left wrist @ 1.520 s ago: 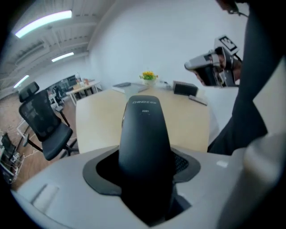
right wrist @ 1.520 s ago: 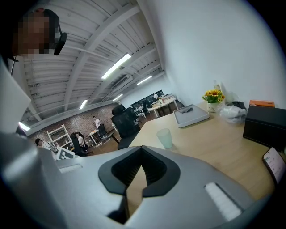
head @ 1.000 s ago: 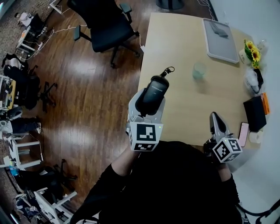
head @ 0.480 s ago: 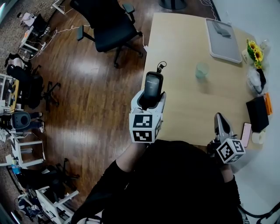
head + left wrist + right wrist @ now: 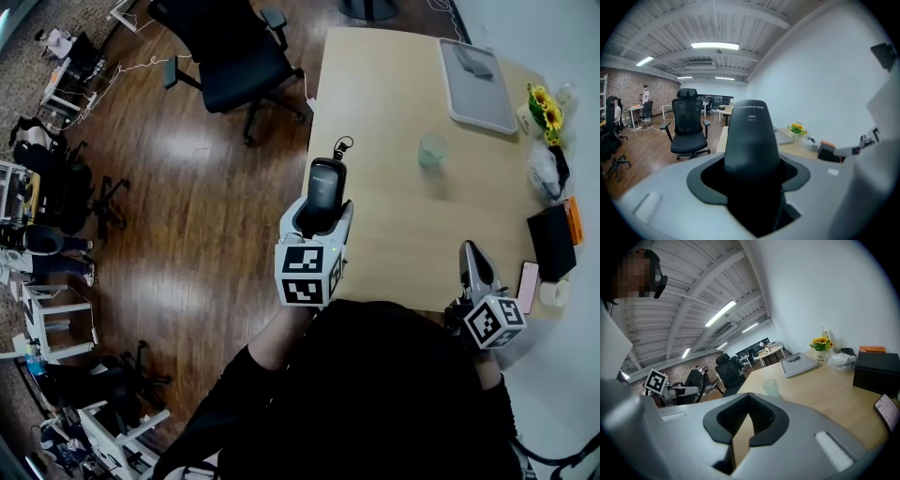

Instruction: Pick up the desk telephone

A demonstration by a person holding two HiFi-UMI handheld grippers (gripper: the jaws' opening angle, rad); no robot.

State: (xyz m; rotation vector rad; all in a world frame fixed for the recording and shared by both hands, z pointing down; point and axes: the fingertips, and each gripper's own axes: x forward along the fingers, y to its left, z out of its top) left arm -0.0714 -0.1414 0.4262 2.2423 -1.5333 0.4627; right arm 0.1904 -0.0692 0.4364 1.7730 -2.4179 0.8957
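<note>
Jaws of the left gripper (image 5: pixel 752 185) clamp the telephone handset (image 5: pixel 751 136) between them

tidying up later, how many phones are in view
2: a handset held in the left gripper, and a mobile phone on the desk near its right edge. Others may be hidden.

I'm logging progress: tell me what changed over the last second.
The left gripper rolled the black telephone handset it grips from a rightward tilt to straight, near the light wooden table's edge. The right gripper stayed put, shut and empty; the left grip held.
</note>
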